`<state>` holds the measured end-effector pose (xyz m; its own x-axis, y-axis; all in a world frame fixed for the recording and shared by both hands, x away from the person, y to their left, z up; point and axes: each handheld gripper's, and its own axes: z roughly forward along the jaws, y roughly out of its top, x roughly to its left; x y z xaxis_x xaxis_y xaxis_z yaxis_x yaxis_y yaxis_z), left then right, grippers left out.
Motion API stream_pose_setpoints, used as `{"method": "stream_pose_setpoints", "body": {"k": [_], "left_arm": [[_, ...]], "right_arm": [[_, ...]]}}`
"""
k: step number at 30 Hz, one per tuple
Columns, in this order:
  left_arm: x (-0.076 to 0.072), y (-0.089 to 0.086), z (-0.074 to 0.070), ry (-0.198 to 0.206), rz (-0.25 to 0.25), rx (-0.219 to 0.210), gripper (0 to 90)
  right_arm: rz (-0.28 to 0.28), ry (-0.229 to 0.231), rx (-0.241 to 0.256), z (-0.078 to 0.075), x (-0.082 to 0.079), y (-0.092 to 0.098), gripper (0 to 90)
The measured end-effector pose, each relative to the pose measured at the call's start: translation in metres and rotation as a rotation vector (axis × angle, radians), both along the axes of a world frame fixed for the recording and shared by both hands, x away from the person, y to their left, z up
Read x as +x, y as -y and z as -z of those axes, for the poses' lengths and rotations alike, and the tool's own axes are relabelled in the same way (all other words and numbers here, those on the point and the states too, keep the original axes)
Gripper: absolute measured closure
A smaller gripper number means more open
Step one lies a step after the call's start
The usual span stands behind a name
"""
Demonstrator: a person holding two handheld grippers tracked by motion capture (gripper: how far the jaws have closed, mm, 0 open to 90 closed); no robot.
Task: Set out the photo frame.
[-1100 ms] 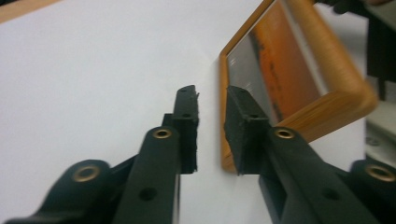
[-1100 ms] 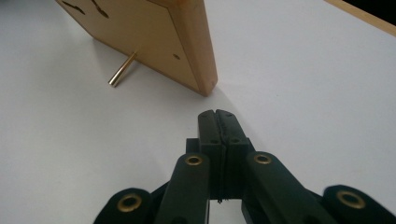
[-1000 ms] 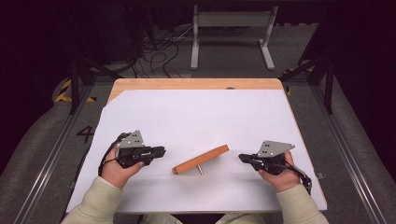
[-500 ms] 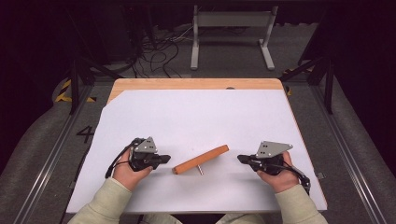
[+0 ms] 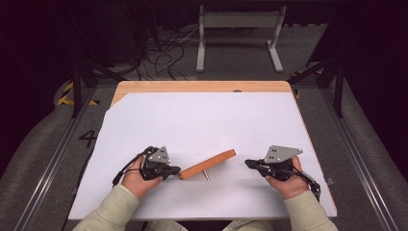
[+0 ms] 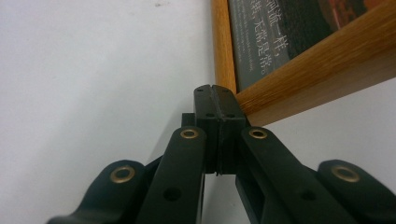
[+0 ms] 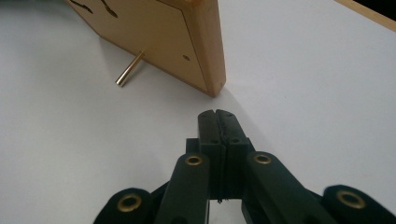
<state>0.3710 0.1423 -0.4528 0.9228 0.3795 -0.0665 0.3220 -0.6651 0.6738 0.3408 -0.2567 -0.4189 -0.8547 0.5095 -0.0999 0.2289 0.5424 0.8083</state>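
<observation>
Wooden picture frame (image 5: 208,164) on stand peg (image 7: 129,68) | rigid, light, tippy | left gripper (image 5: 174,170) at its 8 o'clock end, jaws pressed together | right gripper (image 5: 250,163) at 3 o'clock, jaws together, apart | grip edge rails

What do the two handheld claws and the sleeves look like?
Both are black. The left claw and right claw each carry a grey three-cornered plate on top and trail a black cable. Their linkage arms have brass-coloured rivets. The person's sleeves are pale beige with ribbed cuffs.
</observation>
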Motion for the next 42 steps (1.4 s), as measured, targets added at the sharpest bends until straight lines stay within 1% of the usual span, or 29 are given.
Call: {"method": "stream_pose_setpoints", "body": {"k": [2, 4, 8, 9, 12, 13, 15, 17, 19, 20, 22, 24, 27, 29, 35, 37, 39, 41, 42], "left_arm": [[-0.001, 0.000, 0.000, -0.001, 0.003, 0.000, 89.9], [-0.001, 0.000, 0.000, -0.003, 0.018, 0.003, 89.9], [-0.005, 0.004, 0.000, -0.025, 0.037, 0.000, 89.9], [-0.006, 0.005, 0.000, -0.028, 0.054, -0.003, 89.9], [-0.011, 0.012, 0.001, -0.053, 0.100, -0.001, 89.9], [-0.011, 0.012, 0.001, -0.053, 0.100, -0.001, 89.9], [-0.014, 0.017, 0.001, -0.062, 0.122, 0.002, 89.9], [-0.017, 0.022, 0.001, -0.059, 0.152, 0.007, 89.9], [-0.020, 0.026, 0.001, -0.066, 0.166, 0.008, 89.9], [-0.022, 0.029, 0.001, -0.065, 0.181, 0.005, 89.9], [-0.024, 0.032, 0.001, -0.072, 0.188, 0.000, 89.9], [-0.026, 0.036, 0.000, -0.071, 0.207, -0.002, 89.9], [-0.027, 0.038, 0.000, -0.071, 0.215, -0.010, 89.9], [-0.029, 0.041, -0.001, -0.078, 0.223, -0.021, 89.9], [-0.033, 0.052, 0.000, -0.089, 0.256, -0.031, 90.0], [-0.033, 0.053, 0.000, -0.089, 0.261, -0.031, 89.9], [-0.035, 0.057, 0.000, -0.081, 0.274, -0.030, 90.0], [-0.036, 0.062, 0.000, -0.080, 0.282, -0.039, 90.0], [-0.037, 0.064, 0.000, -0.083, 0.287, -0.037, 90.0]], "right_arm": [[0.001, 0.001, 0.001, 0.000, 0.000, 0.000, 90.0], [0.002, 0.002, 0.001, -0.001, 0.000, 0.001, 90.0], [0.006, 0.006, 0.004, -0.003, -0.001, 0.002, 90.0], [0.007, 0.007, 0.004, -0.003, -0.001, 0.002, 90.0], [0.011, 0.008, 0.006, -0.004, -0.001, 0.003, 90.0], [0.011, 0.008, 0.006, -0.004, -0.001, 0.003, 90.0], [0.011, 0.010, 0.007, -0.005, -0.001, 0.004, 90.0], [0.013, 0.010, 0.008, -0.005, -0.002, 0.004, 90.0], [0.013, 0.012, 0.008, -0.005, -0.002, 0.005, 90.0], [0.013, 0.011, 0.008, -0.006, -0.002, 0.005, 90.0], [0.015, 0.012, 0.010, -0.006, -0.002, 0.005, 90.0], [0.015, 0.013, 0.012, -0.007, -0.002, 0.006, 90.0], [0.017, 0.009, 0.017, -0.007, -0.002, 0.006, 90.0], [0.017, 0.006, 0.019, -0.008, -0.002, 0.007, 90.0], [0.020, 0.004, 0.021, -0.009, -0.003, 0.007, 90.0], [0.020, 0.003, 0.022, -0.009, -0.003, 0.007, 90.0], [0.019, 0.003, 0.023, -0.009, -0.003, 0.007, 90.0], [0.020, 0.004, 0.024, -0.010, -0.003, 0.008, 90.0], [0.020, 0.003, 0.025, -0.010, -0.004, 0.008, 90.0]]}}
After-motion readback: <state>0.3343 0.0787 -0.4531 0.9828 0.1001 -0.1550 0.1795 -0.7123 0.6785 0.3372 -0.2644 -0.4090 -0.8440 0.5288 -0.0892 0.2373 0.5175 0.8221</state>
